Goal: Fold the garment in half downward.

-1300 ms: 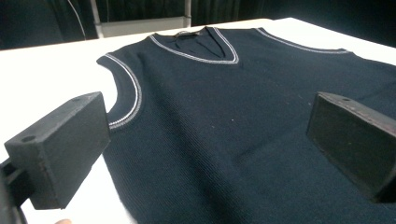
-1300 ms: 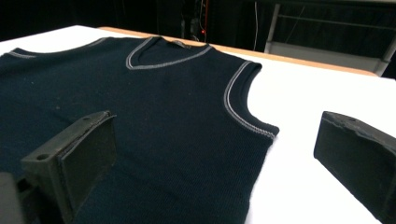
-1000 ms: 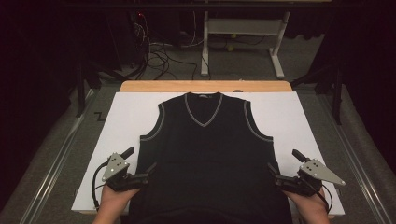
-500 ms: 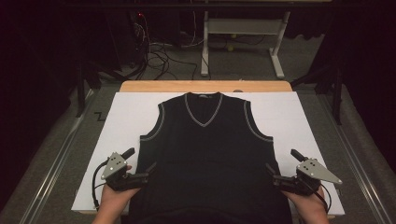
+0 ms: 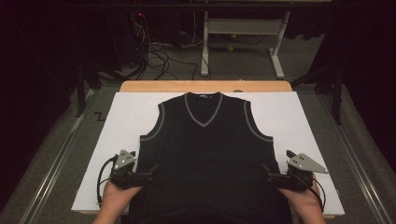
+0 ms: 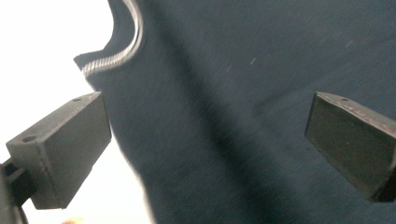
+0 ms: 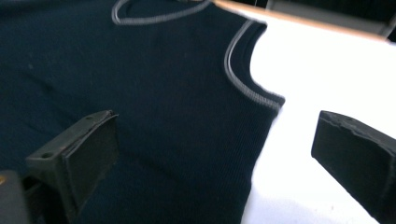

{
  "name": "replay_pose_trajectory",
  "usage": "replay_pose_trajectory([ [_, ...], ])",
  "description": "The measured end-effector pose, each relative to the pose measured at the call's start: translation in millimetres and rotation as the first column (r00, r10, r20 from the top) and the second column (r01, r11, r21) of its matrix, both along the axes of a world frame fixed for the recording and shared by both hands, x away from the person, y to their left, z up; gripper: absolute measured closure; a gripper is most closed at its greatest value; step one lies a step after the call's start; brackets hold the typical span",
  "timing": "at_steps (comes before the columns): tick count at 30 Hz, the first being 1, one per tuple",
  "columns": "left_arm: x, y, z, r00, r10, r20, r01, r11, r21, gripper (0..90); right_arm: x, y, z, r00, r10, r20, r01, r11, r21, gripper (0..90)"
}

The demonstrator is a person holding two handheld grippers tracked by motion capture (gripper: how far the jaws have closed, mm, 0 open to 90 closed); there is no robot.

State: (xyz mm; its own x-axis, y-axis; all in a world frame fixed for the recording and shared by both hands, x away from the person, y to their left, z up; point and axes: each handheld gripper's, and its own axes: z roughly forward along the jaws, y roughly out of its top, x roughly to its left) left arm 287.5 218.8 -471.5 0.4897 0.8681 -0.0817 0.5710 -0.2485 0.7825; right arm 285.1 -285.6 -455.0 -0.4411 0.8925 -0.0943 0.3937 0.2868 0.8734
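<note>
At the near edge of the table, the left gripper (image 5: 148,173) and right gripper (image 5: 267,173) sit at either side of a dark sleeveless vest (image 5: 205,154), each held in one of the person's hands. Both grippers have their jaws spread wide, holding nothing. Seen from the left gripper view, the vest's side edge (image 6: 135,172) runs between the jaws, one jaw over the white board (image 6: 42,51) and the other over the dark knit. From the right gripper view, the vest's opposite side edge (image 7: 257,158) likewise lies between the jaws. The vest lies flat, front up, hem toward the person, with pale trim along the armholes and V-neck (image 5: 203,112). Farther off, the white board (image 5: 299,116) covers a wooden table (image 5: 154,87), whose far edge shows beyond the collar.
</note>
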Motion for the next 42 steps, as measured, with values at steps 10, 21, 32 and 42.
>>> replay_pose_trajectory([
  [10,12.8,10.8,-10.7,0.9867,0.083,-0.140,-0.079,0.9962,0.038,25.4,13.7,-0.9,-6.9,0.9882,-0.025,-0.151,0.019,0.9989,-0.043,16.6],
  [21,17.9,7.4,-10.2,0.9875,0.084,-0.134,-0.076,0.9953,0.060,40.2,34.3,-3.7,-12.6,0.9588,-0.076,-0.274,0.068,0.9969,-0.038,40.8],
  [32,13.1,10.1,-9.5,0.9869,0.063,-0.148,-0.059,0.9978,0.030,62.7,43.7,3.3,-15.2,0.9610,-0.048,-0.272,0.038,0.9984,-0.041,65.7],
  [42,10.2,6.3,-9.7,0.9903,0.031,-0.135,-0.028,0.9992,0.028,78.8,41.3,7.2,-15.4,0.9670,-0.006,-0.255,-0.008,0.9986,-0.051,84.1],
])
